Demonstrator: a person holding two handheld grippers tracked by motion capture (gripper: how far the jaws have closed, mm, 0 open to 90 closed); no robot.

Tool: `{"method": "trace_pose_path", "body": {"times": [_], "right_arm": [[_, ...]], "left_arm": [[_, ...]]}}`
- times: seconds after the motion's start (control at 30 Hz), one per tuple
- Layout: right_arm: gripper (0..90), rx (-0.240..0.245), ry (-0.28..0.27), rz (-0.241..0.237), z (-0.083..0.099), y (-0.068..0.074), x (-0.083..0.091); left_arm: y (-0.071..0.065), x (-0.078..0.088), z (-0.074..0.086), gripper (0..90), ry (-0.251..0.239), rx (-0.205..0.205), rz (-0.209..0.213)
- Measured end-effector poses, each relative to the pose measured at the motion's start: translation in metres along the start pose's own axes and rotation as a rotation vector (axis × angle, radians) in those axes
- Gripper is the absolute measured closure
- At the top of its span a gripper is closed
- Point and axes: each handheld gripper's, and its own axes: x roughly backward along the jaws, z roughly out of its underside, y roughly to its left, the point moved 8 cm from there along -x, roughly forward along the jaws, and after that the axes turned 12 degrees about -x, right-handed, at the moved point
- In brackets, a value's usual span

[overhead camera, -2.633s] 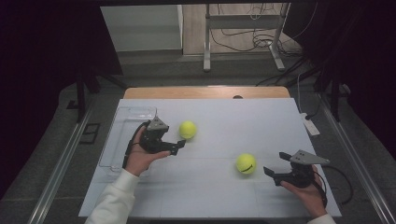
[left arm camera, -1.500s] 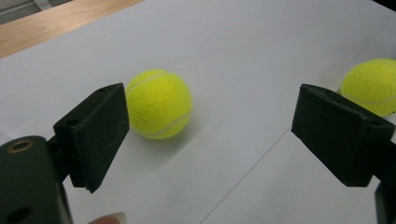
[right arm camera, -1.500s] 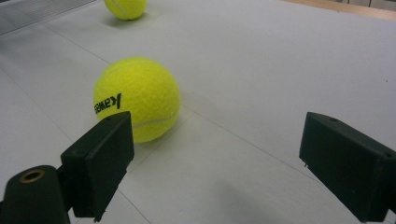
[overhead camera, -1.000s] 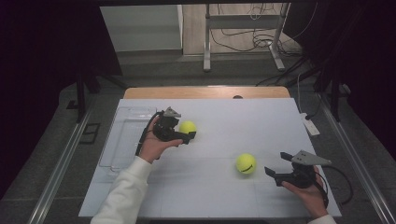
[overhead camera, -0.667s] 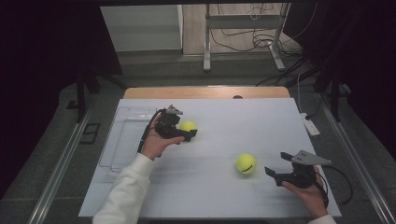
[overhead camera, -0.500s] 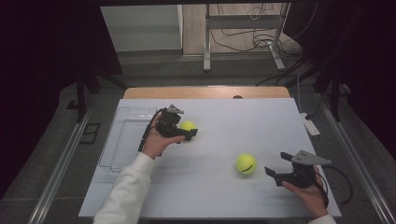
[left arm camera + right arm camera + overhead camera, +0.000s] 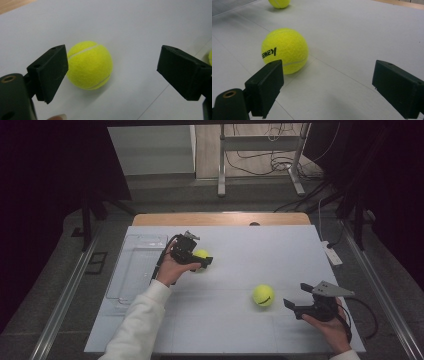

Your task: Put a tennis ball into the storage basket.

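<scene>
Two yellow tennis balls lie on the white table. One ball (image 7: 201, 254) (image 7: 88, 65) rests left of centre, and my left gripper (image 7: 203, 262) (image 7: 112, 70) reaches around it. Its jaws have just been opening, and the ball lies between them close to the left jaw, with a wide gap to the right jaw. The second ball (image 7: 263, 295) (image 7: 285, 50), with black lettering, sits right of centre. My right gripper (image 7: 294, 307) (image 7: 327, 87) stands open just right of it, the ball ahead of its left jaw and nothing between the pads.
A clear plastic tray (image 7: 135, 270) lies on the table's left part, beside my left hand. A white power strip (image 7: 331, 254) sits off the right edge. The table's wooden back edge (image 7: 220, 218) runs behind, with metal frame legs and cables beyond.
My left gripper has moved up the table and right onto the nearer-left ball, and now straddles it. The right hand and both balls have stayed put.
</scene>
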Motion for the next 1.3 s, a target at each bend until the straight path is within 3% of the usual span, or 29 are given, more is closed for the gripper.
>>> {"method": "trace_pose_path", "body": {"times": [1.3], "right_arm": [[10.7, -0.007, 0.004, 0.004, 0.001, -0.002, 0.000]], "left_arm": [[0.019, -0.037, 0.010, 10.4, 0.118, 0.054, -0.019]]}}
